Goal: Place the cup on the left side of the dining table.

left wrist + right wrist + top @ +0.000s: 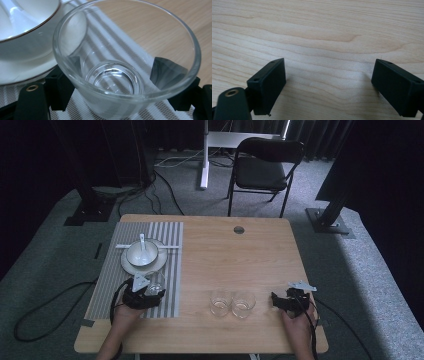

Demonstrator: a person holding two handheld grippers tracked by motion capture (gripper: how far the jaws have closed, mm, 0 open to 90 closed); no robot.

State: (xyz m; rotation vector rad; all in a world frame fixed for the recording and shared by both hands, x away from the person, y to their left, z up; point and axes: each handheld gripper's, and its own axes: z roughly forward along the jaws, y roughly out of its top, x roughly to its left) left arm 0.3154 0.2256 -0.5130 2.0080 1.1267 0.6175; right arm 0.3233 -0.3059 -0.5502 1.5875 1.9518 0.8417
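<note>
Clear glass cup (117,75) held in the left gripper (150,292) over a grey striped placemat (170,245).

Both jaws press the cup's sides, just beside a white bowl (142,252) and plate (131,267). On the bare wooden worktop (225,250), the right gripper (278,300) rests with jaws spread wide, holding nothing, near two more glass cups (232,303).

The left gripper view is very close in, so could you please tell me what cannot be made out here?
- Bowl and plate: cut off by the top and left edges of the left gripper view.
- Spoon: too small in the high view to tell whether it touches the bowl's bottom.
- Left tool pads: blurred through the glass it grips.
</note>
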